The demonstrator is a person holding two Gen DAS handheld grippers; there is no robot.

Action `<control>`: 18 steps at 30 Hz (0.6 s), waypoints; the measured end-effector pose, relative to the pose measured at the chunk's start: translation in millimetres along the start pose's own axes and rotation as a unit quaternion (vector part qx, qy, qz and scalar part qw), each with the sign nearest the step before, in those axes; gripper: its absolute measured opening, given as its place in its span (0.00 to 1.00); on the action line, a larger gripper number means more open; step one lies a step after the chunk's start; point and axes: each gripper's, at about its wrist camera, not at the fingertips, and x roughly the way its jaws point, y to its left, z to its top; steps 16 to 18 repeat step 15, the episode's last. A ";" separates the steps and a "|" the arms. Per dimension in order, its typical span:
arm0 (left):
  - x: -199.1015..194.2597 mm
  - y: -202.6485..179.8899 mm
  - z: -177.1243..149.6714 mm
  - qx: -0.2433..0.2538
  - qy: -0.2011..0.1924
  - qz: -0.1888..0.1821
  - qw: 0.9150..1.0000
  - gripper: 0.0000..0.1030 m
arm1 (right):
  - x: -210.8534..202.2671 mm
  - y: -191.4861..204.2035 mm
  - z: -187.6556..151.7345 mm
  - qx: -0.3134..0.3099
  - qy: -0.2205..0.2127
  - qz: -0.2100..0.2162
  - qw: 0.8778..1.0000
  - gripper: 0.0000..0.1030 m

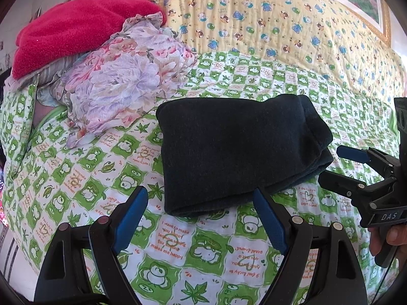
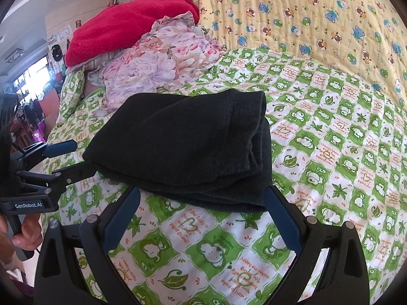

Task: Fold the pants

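The dark pants lie folded into a thick rectangle on the green-and-white quilt; they also show in the right wrist view. My left gripper is open and empty, just in front of the bundle's near edge. My right gripper is open and empty, its fingertips at the bundle's near edge. The right gripper shows at the right of the left wrist view, beside the bundle's right end. The left gripper shows at the left of the right wrist view, beside the bundle's left end.
A floral cloth and a red fleece blanket are piled at the far left of the bed. A yellow cartoon-print quilt rises behind the pants. The bed's left edge drops off to the room.
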 end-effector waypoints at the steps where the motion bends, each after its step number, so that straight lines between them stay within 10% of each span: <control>1: 0.2 -0.3 0.7 0.000 0.000 -0.001 1.000 0.82 | 0.6 -0.1 0.5 0.000 0.001 0.000 1.000 0.95; 18: 12.1 -6.7 8.2 -0.002 0.008 -0.007 1.000 0.82 | 3.6 -2.7 3.9 0.006 0.001 0.001 1.000 0.95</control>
